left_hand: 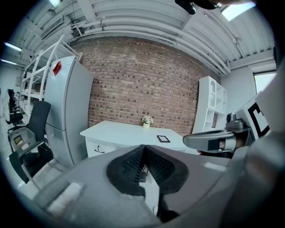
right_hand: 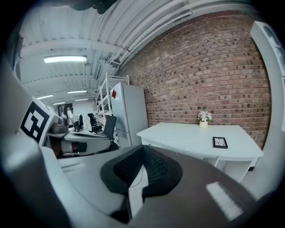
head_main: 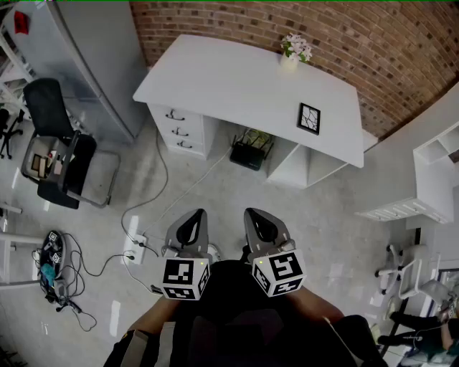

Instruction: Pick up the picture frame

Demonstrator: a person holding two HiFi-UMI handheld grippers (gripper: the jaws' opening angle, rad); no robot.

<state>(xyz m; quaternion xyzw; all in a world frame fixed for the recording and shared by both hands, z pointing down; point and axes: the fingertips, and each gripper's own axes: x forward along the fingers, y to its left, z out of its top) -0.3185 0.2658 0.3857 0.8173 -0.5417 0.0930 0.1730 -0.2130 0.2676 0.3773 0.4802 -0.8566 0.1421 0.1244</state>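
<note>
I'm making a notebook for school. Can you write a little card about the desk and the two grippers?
desk: white, against the brick wall
picture frame: lying flat on the desk, near its right end
flowers: small pot at the desk's back edge
left gripper: shut, empty, away from the desk
right gripper: shut, empty, beside the left gripper
</note>
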